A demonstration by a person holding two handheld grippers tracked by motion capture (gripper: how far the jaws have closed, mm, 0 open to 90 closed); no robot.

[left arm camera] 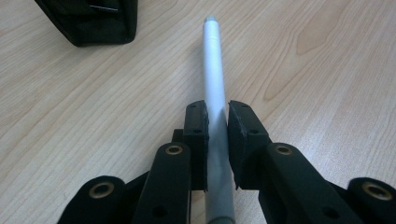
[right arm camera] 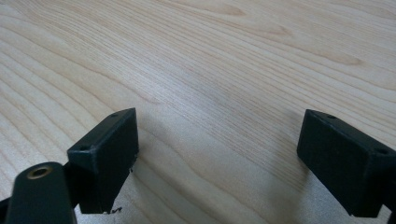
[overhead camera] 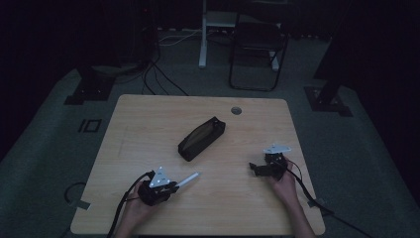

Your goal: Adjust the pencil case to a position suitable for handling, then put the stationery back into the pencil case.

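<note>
Pen: a slim white-grey pen (left arm camera: 214,79) sits clamped in the left gripper (overhead camera: 171,187), near the front edge of the table (overhead camera: 148,119), left of centre; its free end juts toward the table's middle, up and to the right in the high view.
Left gripper fingers: closed on the pen; both pads (left arm camera: 198,135) press its barrel from either side; the grip lies toward the rear part of the barrel, most of the length showing ahead of the jaws.
Pen axis: long axis in line with the gripper's own reach, running straight ahead between the jaws; the capped tip points roughly at the near end of the pouch.
Pouch: a black zip pouch (overhead camera: 202,138) lies around the table's centre; its long axis runs diagonally, from near-left to far-right; it is apart from the pen tip, ahead of it and slightly to the side.
Right gripper: the right gripper (overhead camera: 253,168) rests near the table's right edge; jaws spread wide with bare wood between them; nothing held.
Nearer hand: the left is closer to the pouch's near end; judging from this, the pen's axis already nearly matches the pouch's, so a forward push would likely bring them together.
</note>
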